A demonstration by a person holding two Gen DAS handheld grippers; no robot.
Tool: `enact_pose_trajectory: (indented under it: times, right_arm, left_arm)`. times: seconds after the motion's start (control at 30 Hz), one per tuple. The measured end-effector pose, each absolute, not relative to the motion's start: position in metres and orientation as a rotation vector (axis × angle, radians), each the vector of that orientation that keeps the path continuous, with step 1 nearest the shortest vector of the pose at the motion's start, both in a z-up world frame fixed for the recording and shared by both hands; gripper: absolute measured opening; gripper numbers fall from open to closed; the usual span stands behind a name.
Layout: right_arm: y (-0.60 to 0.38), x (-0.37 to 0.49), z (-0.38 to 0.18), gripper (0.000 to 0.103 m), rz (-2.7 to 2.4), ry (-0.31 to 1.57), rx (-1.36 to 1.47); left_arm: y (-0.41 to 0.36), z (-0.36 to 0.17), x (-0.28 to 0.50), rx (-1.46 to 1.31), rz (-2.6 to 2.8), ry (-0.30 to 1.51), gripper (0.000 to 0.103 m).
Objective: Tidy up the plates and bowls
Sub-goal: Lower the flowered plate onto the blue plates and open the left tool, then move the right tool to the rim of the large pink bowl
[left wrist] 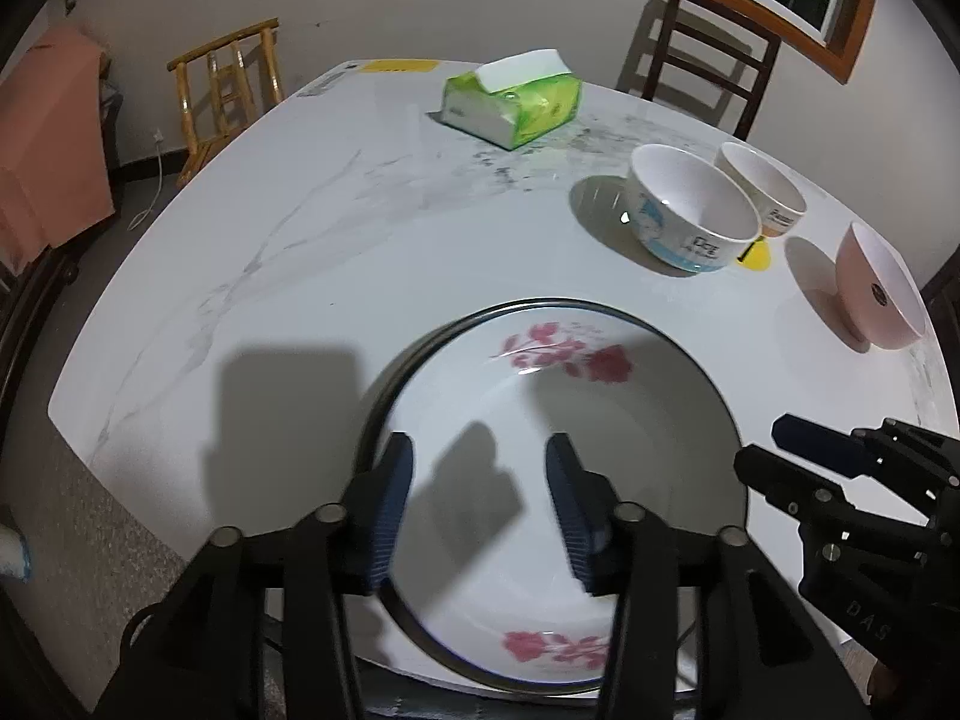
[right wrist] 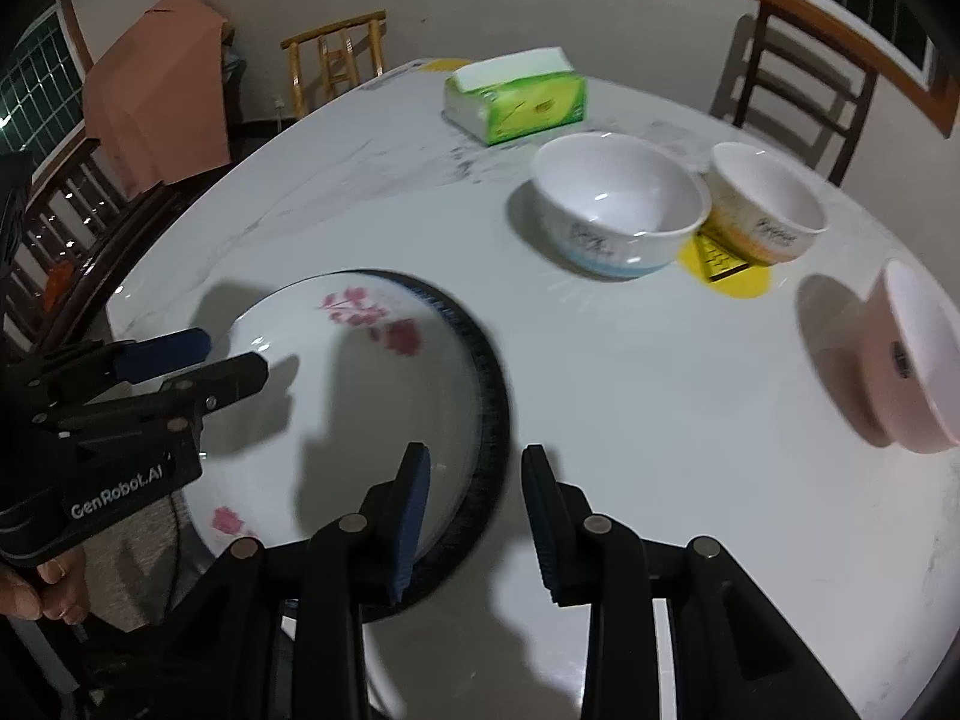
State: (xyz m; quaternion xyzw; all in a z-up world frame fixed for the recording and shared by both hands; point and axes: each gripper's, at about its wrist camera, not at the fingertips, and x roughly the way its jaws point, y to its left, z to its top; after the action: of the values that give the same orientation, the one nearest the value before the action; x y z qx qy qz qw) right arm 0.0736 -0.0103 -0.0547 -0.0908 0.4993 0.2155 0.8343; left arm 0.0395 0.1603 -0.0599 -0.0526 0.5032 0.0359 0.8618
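Note:
A white plate with red flowers and a dark rim [left wrist: 600, 420] [right wrist: 360, 372] lies at the near edge of the marble table. My left gripper [left wrist: 480, 510] is open above the plate, touching nothing; it also shows in the right wrist view [right wrist: 231, 357]. My right gripper [right wrist: 474, 510] is open, its jaws either side of the plate's right rim; it also shows in the left wrist view [left wrist: 774, 450]. A white bowl with blue print [left wrist: 690, 210] [right wrist: 618, 204], a smaller white and orange bowl [left wrist: 765, 189] [right wrist: 768, 204] and a pink bowl [left wrist: 879, 288] [right wrist: 918, 360] stand at the right.
A green tissue pack [left wrist: 516, 102] [right wrist: 516, 96] lies at the table's far side. A yellow sticker [right wrist: 729, 267] sits under the bowls. Wooden chairs [left wrist: 228, 84] [right wrist: 804, 78] stand around the table [left wrist: 300, 240]. A pink-covered object [right wrist: 156, 96] stands at the left.

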Motion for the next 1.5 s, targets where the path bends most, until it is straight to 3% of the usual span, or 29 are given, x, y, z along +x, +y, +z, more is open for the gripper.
enact_pose_trajectory:
  times: [0.3,0.57,1.5]
  right_arm:
    - [-0.057,0.078,-0.046,0.034,0.343,1.01,-0.155]
    - [-0.109,0.081,-0.043,0.034,0.266,1.008,-0.102]
    - [-0.307,0.124,-0.014,0.035,0.013,0.953,0.125]
  left_arm:
    - [0.119,-0.052,0.051,-0.079,0.013,1.044,0.055]
    - [0.069,-0.045,0.064,-0.022,-0.057,1.039,0.058]
    - [-0.077,-0.019,0.145,-0.061,-0.243,1.059,0.058]
